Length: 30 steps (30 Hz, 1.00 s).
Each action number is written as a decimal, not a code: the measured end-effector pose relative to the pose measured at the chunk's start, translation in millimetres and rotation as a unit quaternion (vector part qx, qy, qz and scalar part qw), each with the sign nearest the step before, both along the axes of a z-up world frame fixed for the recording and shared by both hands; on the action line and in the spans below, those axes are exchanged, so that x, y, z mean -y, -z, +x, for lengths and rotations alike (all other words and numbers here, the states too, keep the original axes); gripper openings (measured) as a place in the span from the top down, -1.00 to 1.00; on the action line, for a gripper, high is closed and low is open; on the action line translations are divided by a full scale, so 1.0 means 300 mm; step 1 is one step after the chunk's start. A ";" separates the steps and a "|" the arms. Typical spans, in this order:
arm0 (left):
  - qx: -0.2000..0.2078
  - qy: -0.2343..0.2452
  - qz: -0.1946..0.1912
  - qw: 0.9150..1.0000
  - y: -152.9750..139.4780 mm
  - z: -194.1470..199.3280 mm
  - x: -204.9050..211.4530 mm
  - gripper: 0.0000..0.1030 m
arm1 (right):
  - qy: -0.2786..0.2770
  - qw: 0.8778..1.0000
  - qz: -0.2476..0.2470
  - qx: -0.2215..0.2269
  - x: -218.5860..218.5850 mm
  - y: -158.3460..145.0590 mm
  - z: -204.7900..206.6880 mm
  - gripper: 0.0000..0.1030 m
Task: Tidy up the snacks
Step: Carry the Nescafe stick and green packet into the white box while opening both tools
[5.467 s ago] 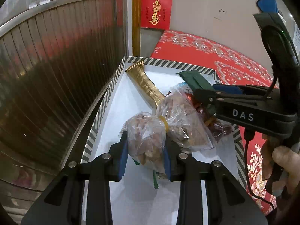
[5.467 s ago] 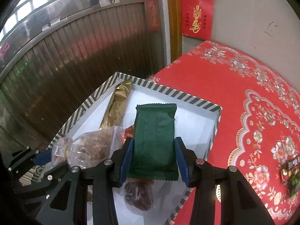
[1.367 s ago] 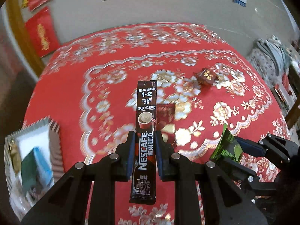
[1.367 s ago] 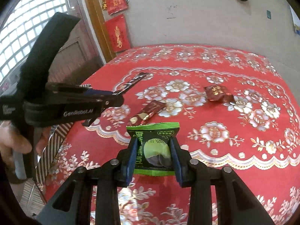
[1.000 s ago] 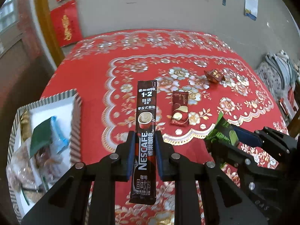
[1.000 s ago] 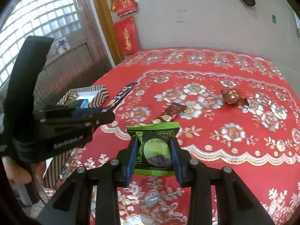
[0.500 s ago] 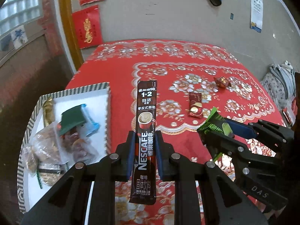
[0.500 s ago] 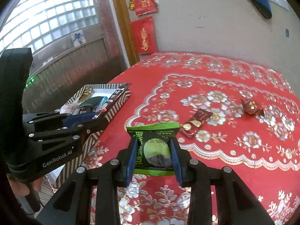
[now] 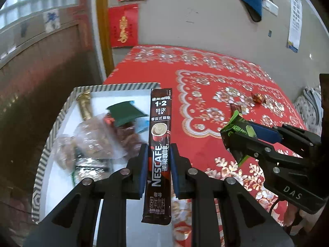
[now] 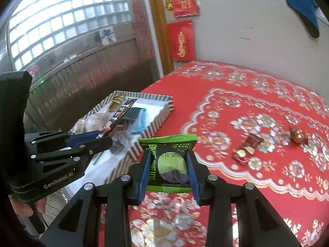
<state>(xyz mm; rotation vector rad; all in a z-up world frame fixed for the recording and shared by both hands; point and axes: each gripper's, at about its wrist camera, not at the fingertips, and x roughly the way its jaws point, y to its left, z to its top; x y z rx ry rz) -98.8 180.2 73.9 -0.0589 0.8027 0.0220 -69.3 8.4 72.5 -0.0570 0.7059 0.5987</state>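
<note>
My left gripper [image 9: 158,150] is shut on a long brown Nescafe coffee stick [image 9: 160,135], held upright over the near right part of the striped-rim white tray [image 9: 61,115]. My right gripper [image 10: 168,162] is shut on a green snack packet [image 10: 167,156], above the red tablecloth just right of the tray [image 10: 162,111]. In the left wrist view the right gripper [image 9: 236,132] with its packet hangs to the right; in the right wrist view the left gripper [image 10: 107,132] with the stick [image 10: 119,116] is over the tray. The tray holds clear bags of snacks [image 9: 92,138], a dark green packet [image 9: 125,113] and a gold stick [image 9: 85,107].
On the red flowered tablecloth [image 10: 257,107] lie a dark red sachet [image 10: 247,147] and a small red-brown wrapped sweet [image 10: 298,134]. A wooden door post and a dark panelled wall [image 10: 82,86] stand behind the tray. A hand [image 10: 22,207] grips the left tool's handle.
Both views have swung left, so the tray has come from the left edge to under the left gripper. The stick and the green packet stay gripped. The loose sweets have slid right and farther off.
</note>
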 end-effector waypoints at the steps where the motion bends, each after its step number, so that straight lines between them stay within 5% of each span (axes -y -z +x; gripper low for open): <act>1: 0.001 -0.003 -0.001 1.000 -0.001 -0.006 -0.013 0.65 | -0.004 1.000 -0.001 0.000 -0.012 -0.002 0.000 0.32; 16: 0.006 -0.067 -0.004 0.998 0.016 -0.131 -0.230 0.65 | -0.075 0.997 -0.015 0.009 -0.259 -0.033 -0.022 0.32; 30: -0.010 -0.106 0.000 0.994 0.113 -0.142 -0.301 0.65 | -0.119 0.992 -0.020 -0.038 -0.436 0.070 -0.008 0.32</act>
